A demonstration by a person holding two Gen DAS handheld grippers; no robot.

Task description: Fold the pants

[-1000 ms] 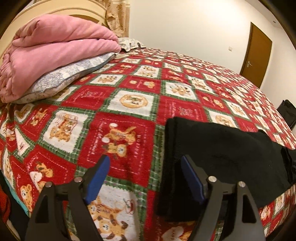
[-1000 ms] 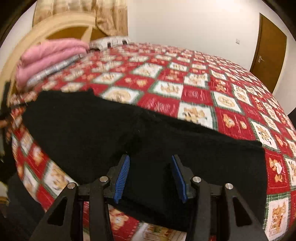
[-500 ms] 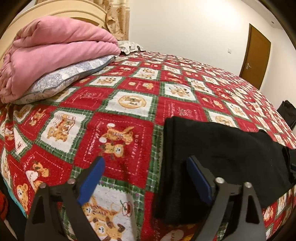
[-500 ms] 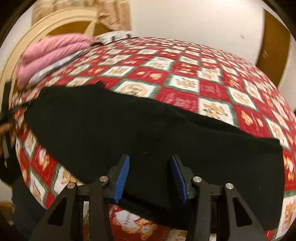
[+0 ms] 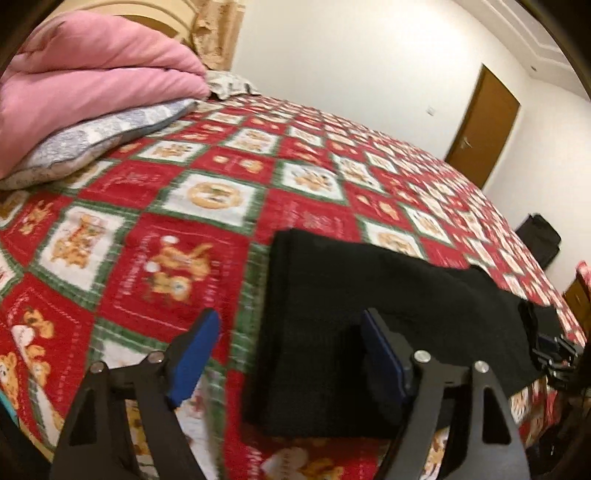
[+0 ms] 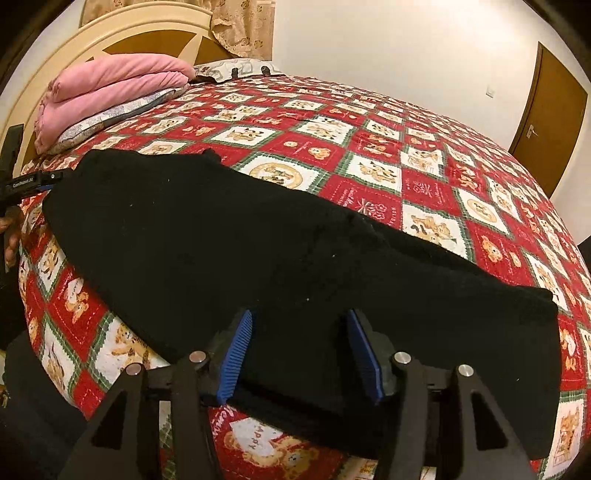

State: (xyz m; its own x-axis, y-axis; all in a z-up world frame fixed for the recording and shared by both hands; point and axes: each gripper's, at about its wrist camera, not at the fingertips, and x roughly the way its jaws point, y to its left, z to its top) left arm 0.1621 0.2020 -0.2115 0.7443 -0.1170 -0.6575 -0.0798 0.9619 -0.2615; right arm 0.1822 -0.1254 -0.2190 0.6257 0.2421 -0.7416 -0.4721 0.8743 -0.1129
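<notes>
Black pants (image 6: 280,258) lie flat along the near edge of a bed (image 6: 424,184) covered in a red, green and white bear-print quilt; they run lengthwise from left to right in the right wrist view, one end near the left corner, the other near the right.

Left tool (image 5: 291,350): open over the left end of the pants. Its jaws have just been closing a little, yet the blue pads press on nothing. The left pad (image 5: 192,358) hangs over bare quilt, the right pad (image 5: 380,354) over the black cloth, so the pants' end edge lies between them (this view is blurred).

Right tool (image 6: 299,347): open, poised over the near edge of the pants toward their right half. Its jaws have just been opening. Black cloth shows between and beneath the pads, but neither pad presses on it.

At the head of the bed, a folded pink blanket (image 6: 110,88) rests on a grey patterned pillow (image 6: 107,118), before a cream headboard (image 6: 122,33). A brown door (image 6: 550,118) stands in the far wall.
</notes>
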